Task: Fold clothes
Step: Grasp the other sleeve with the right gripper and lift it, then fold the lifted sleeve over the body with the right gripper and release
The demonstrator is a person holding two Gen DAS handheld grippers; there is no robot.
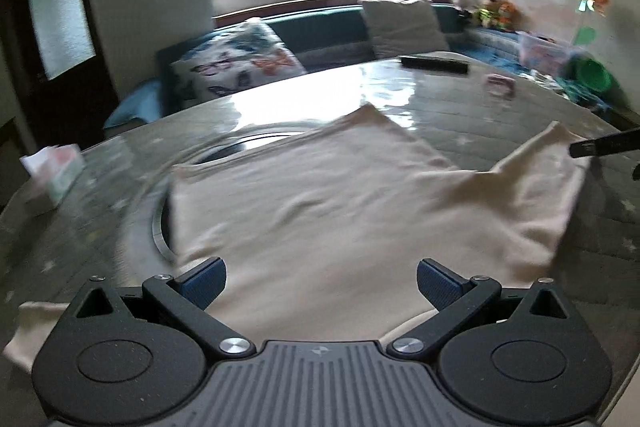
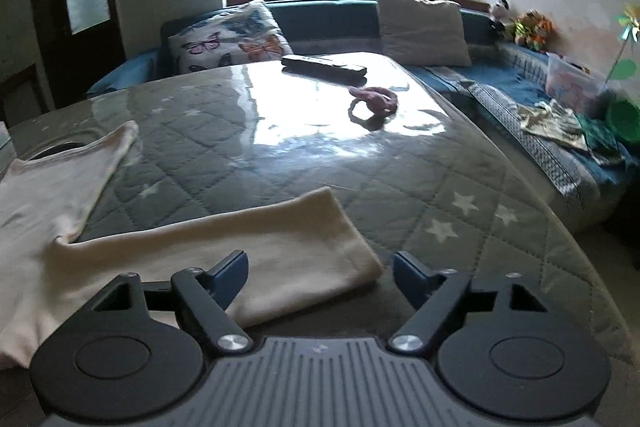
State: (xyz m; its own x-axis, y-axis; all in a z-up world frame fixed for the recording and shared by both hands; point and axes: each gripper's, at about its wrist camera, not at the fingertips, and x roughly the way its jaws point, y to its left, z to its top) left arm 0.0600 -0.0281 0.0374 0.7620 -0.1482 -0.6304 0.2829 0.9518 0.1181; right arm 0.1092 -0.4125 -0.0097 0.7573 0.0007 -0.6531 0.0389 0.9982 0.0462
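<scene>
A cream long-sleeved garment [image 1: 320, 199] lies spread on the table, its body facing me in the left wrist view. My left gripper [image 1: 321, 281] is open just above the near hem, nothing between its blue pads. In the right wrist view one cream sleeve [image 2: 256, 251] stretches rightward across the quilted cover, and the other part of the garment [image 2: 60, 183] lies at the left. My right gripper [image 2: 319, 277] is open, its left finger over the sleeve end and its right finger over bare cover. A dark tip of the right gripper [image 1: 604, 143] shows at the far right of the left wrist view.
The table [image 2: 440, 187] has a grey quilted star cover under glossy plastic. On it lie a dark remote-like bar [image 2: 324, 66], a pink hair tie [image 2: 374, 99] and a tissue box [image 1: 56, 175]. Behind stands a blue sofa with a butterfly cushion [image 2: 232, 39], a plain cushion [image 2: 422, 27] and toys [image 2: 532, 27].
</scene>
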